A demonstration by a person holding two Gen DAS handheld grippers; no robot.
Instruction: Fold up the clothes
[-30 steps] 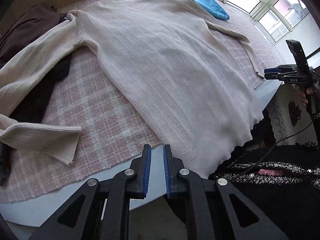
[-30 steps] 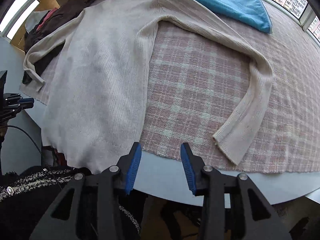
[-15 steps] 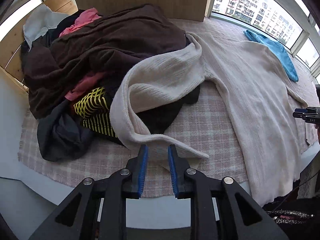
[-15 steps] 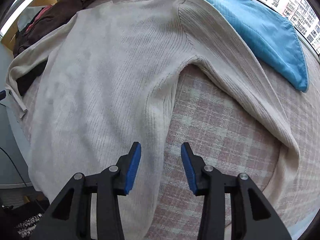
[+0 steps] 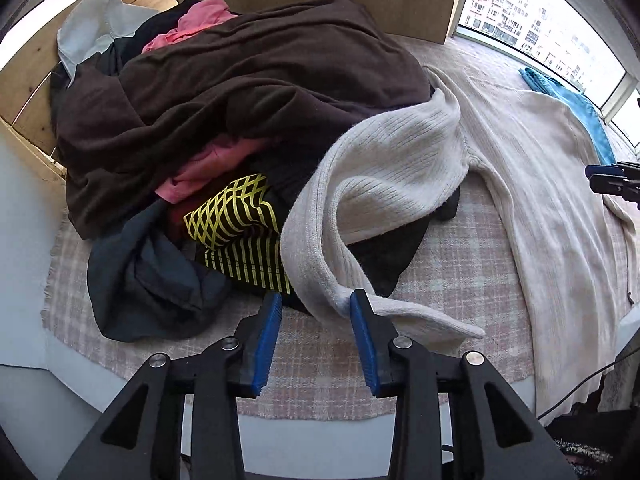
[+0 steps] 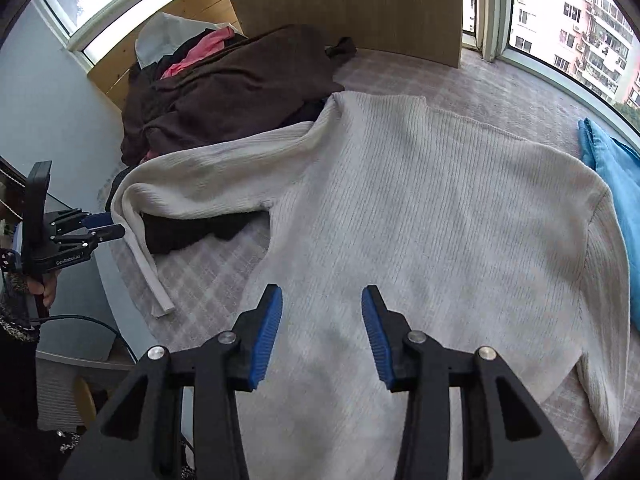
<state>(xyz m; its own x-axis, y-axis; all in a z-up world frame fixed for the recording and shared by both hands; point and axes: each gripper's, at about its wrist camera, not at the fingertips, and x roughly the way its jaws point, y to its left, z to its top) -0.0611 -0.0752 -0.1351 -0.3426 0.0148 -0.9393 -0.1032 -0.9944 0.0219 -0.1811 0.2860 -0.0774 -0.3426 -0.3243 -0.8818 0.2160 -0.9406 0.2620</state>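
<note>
A cream ribbed sweater (image 6: 420, 208) lies spread flat on a pink plaid cloth (image 5: 452, 272). Its left sleeve (image 5: 372, 184) drapes over a pile of clothes and bends back down toward me. My left gripper (image 5: 316, 312) is open, its fingers on either side of the sleeve's lower fold, near the cuff (image 5: 440, 320). In the right wrist view the left gripper (image 6: 104, 228) sits at the sleeve's bend. My right gripper (image 6: 322, 312) is open and empty above the sweater's body.
A pile of clothes with a dark brown garment (image 5: 240, 92), pink, black-and-yellow (image 5: 236, 240) and grey pieces lies at the left. A blue garment (image 6: 616, 184) lies at the right. A wooden panel (image 6: 360, 0) and windows stand behind. The table edge (image 5: 280, 432) is close in front.
My left gripper swung from the sweater's hem to the left sleeve and opened around it. My right gripper moved left from the right sleeve to over the sweater's body.
</note>
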